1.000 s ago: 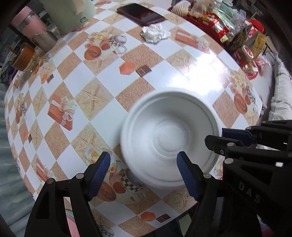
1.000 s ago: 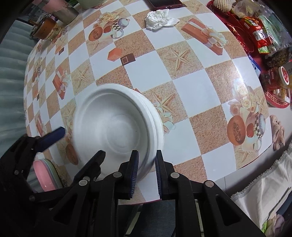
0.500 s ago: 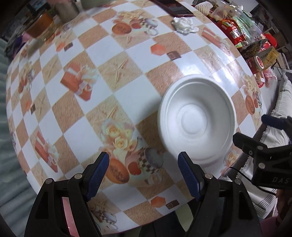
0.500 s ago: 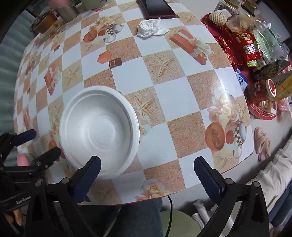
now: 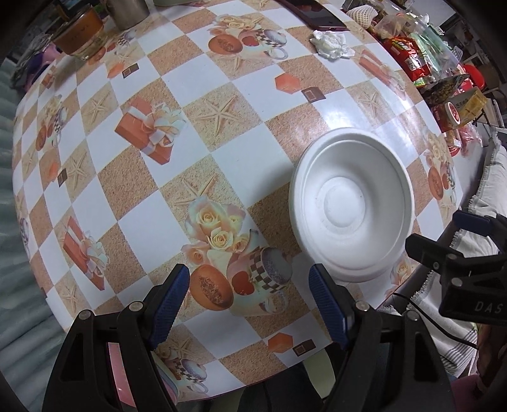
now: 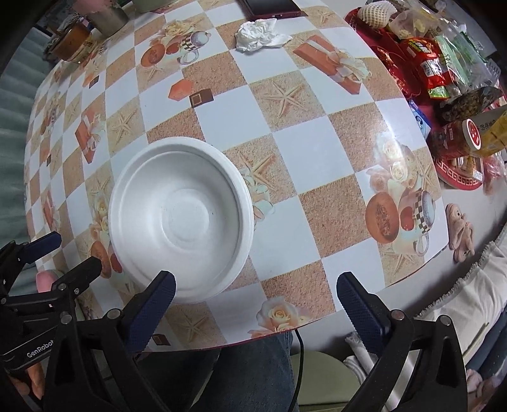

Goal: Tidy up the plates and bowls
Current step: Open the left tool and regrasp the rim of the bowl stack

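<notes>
1. Plainly, the white bowls (image 6: 180,218) sit nested on the table (image 6: 304,149) near its front edge; a doubled rim on one side suggests more than one stacked together, which fits the tidying job, since a nested stack takes one spot instead of several.
2. They rest upright and flat on the checked cloth, with nothing gripping them, so I judge the stack as set down and free.
3. The right tongs (image 6: 255,293) stand wide apart and hold nothing; the bowls lie ahead and to the left of them, with the left blue finger (image 6: 152,304) overlapping the stack's near rim in the view, whether touching it I cannot tell.
4. The left tongs (image 5: 248,298) are likewise apart and empty; the bowls (image 5: 350,209) lie ahead and to their right, just past the right blue finger (image 5: 326,304), apart from it.
5. The bowls thus sit between the two tools, each of which shows at the edge of the other's view.
6. Farther ahead of both tongs lie a crumpled tissue (image 6: 261,33) and a dark phone (image 6: 269,8); off to the right of the right tongs is a red tray (image 6: 456,164) heaped with snack packets.
7. Below the left tongs, a pink edge (image 5: 117,367) shows under the table rim, possibly another dish; I cannot tell.
</notes>
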The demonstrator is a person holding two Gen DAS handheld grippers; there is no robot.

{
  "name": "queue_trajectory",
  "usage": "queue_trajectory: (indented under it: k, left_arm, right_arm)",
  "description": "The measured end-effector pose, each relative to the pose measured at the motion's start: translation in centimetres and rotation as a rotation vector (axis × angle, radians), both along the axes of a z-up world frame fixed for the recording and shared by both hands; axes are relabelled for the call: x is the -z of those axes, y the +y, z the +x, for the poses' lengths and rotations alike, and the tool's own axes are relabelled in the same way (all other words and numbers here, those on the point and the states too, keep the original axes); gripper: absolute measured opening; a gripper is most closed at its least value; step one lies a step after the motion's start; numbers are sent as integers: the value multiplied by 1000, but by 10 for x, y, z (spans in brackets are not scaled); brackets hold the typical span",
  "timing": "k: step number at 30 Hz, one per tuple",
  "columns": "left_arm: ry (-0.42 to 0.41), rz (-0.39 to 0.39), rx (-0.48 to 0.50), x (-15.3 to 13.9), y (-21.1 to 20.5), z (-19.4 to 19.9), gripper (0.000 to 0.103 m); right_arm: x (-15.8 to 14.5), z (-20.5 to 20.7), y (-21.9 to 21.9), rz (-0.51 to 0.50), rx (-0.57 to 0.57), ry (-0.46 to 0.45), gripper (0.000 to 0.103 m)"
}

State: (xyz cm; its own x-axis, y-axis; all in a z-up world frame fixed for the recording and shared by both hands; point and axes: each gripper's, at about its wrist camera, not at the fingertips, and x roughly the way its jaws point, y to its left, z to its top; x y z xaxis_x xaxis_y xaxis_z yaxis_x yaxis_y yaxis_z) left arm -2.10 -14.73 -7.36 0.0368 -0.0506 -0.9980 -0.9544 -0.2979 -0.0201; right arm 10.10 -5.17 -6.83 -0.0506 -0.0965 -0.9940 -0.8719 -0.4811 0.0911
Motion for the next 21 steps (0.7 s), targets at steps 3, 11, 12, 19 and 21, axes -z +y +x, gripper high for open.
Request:
queue_trajectory:
  k: [3, 11, 12, 19, 21]
  left_arm:
    - [-1, 4, 1, -2, -2, -1, 81]
    - [0, 8, 12, -5, -6, 1, 81]
    - [0, 9, 11, -5, -6, 1, 81]
    - [3, 8, 21, -4, -4, 9, 81]
    - [2, 7, 24, -4, -2, 12, 81]
  right_arm:
    - [1, 2, -2, -5, 2, -5, 102]
    - [3, 5, -2, -2, 4, -8, 102]
    - [3, 6, -2, -3, 6, -8, 102]
    - [4, 11, -2, -5, 15, -10, 102]
    - [5, 13, -2, -8, 16, -12, 102]
